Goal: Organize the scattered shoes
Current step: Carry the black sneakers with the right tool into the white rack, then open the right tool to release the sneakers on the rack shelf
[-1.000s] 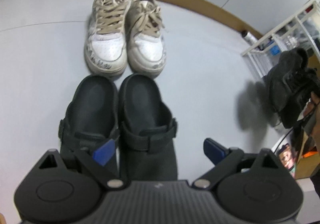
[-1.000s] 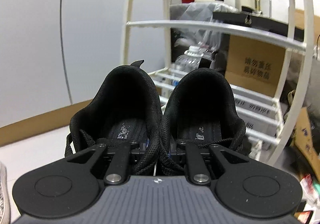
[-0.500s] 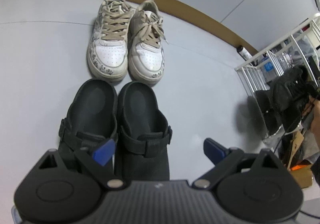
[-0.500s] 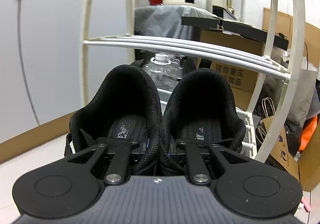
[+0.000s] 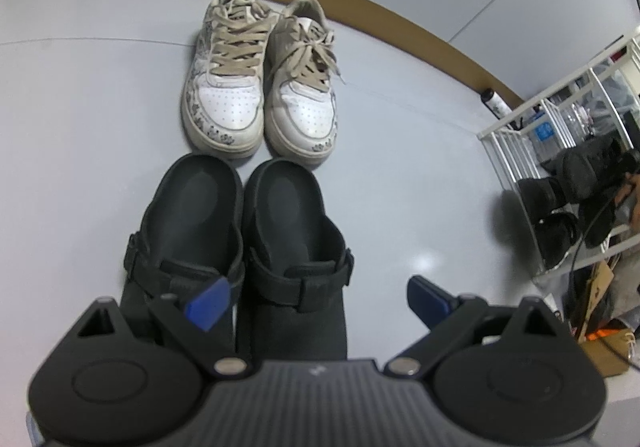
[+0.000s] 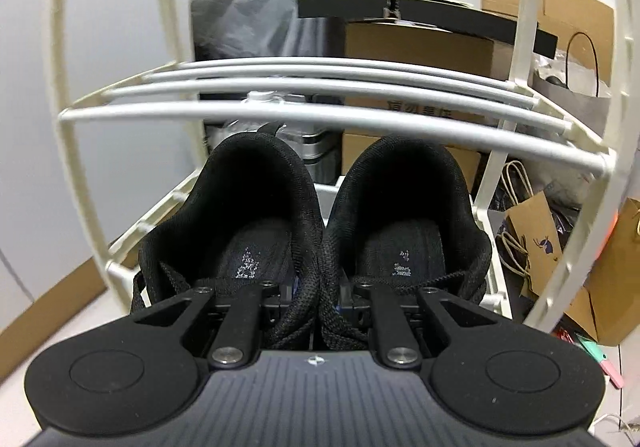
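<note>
1. The white shoe rack (image 6: 328,119) is the landmark. The black sneakers (image 6: 320,231) hang at its front, level with the gap under a tube shelf, with the right gripper (image 6: 316,295) clamped on their pinched inner collars.
2. Risk, as I judge it: the heels could catch that shelf's front tube, or the thin collar hold could slip and drop one shoe.
3. The right gripper points slightly downward into the rack.
4. Well away from the rack, the left gripper (image 5: 316,297) hangs open, holding nothing, above the black clogs (image 5: 240,243), with white sneakers (image 5: 260,103) beyond.
</note>
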### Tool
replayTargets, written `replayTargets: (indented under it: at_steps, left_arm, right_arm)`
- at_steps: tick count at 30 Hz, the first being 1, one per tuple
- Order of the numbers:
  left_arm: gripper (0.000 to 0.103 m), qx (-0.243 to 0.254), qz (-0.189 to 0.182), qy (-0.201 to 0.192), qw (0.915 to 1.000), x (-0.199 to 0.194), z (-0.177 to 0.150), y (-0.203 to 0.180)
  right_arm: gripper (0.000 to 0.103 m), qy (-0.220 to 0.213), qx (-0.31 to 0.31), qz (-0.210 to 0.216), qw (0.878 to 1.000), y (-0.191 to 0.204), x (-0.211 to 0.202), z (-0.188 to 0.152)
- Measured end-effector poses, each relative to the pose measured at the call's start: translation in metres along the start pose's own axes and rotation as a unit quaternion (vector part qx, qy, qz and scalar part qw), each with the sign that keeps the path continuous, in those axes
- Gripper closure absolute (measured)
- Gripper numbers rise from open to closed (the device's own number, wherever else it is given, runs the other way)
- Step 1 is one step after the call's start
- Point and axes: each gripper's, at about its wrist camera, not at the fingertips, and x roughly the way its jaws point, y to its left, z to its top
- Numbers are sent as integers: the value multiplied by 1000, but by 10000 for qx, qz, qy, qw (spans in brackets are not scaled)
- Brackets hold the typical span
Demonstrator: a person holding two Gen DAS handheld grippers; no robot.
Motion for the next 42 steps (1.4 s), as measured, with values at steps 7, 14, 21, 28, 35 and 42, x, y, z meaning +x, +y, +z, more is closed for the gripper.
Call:
replayTargets:
  at_steps: [7, 14, 21, 28, 35, 42]
  left_arm:
    - [6, -63, 137, 38, 9999, 3, 2, 5]
    - [6, -107, 315, 116, 9994, 7, 1, 10]
    - [6, -18, 356, 264, 9990, 13, -2, 9]
    - [6, 62, 338, 330, 9989, 17, -4, 5]
    - [6, 42, 353, 359, 9987, 18, -7, 7]
    - [6, 34, 270, 237, 9994, 14, -3, 6]
  right_arm:
    - [86, -292, 117, -263, 9992, 1, 30, 24]
    - [86, -415, 521, -365, 9971, 1, 53, 35]
    - [85, -870, 594, -567, 9928, -2, 60, 44]
    - [38, -592, 752, -472, 9943, -11, 75, 48]
    - [6, -1134, 202, -364, 9927, 8, 53, 37]
    - [6, -958, 255, -393, 9943, 13, 47, 29]
